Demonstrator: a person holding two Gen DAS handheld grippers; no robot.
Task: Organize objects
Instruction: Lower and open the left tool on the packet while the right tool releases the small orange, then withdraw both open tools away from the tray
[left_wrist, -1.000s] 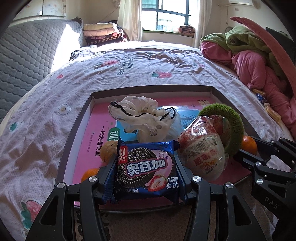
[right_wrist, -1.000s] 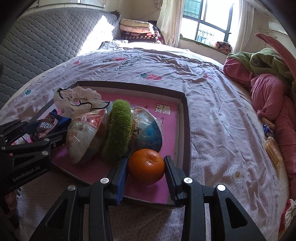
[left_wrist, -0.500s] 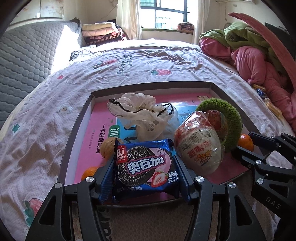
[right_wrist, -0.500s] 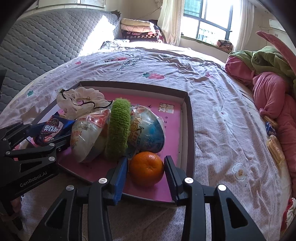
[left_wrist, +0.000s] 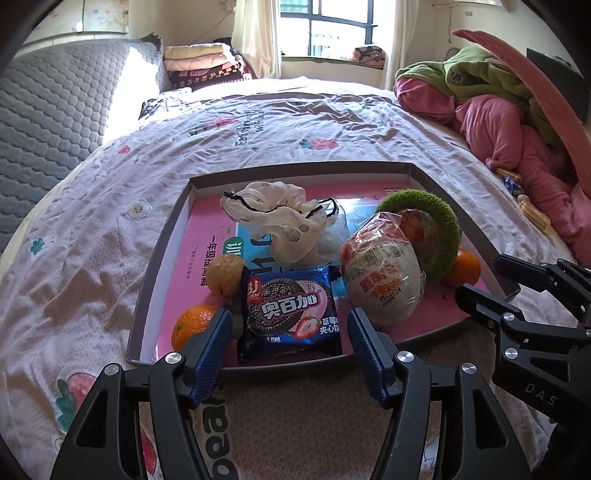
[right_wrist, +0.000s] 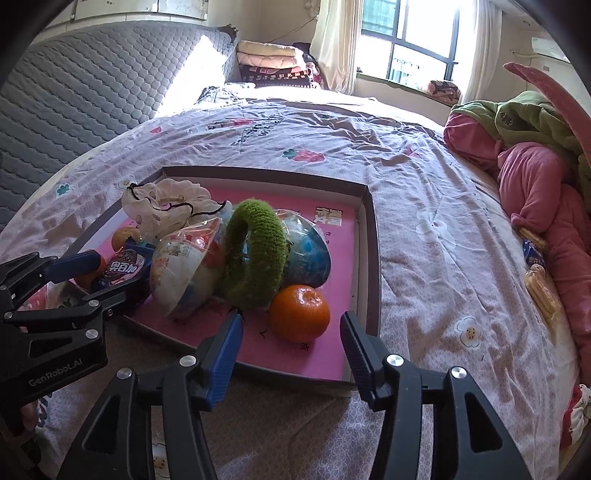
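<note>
A shallow grey-walled box lid with a pink floor lies on the bed. In it lie a blue cookie packet, a wrapped egg-shaped snack, a green fuzzy ring, a white cloth scrunchie, a walnut and tangerines. My left gripper has its jaws opening; the packet lies between them, the pads clear of it. My right gripper is opening too, with a tangerine just ahead of its parted pads, untouched.
The box rests on a floral bedsheet. A grey quilted headboard stands at left. Pink and green clothes pile up at right, with small snack packets beside them. Folded blankets sit by the window.
Both grippers have let go: the left's pads came off the cookie packet, the right's off the tangerine. Both have drawn back a little toward the near box edge.
</note>
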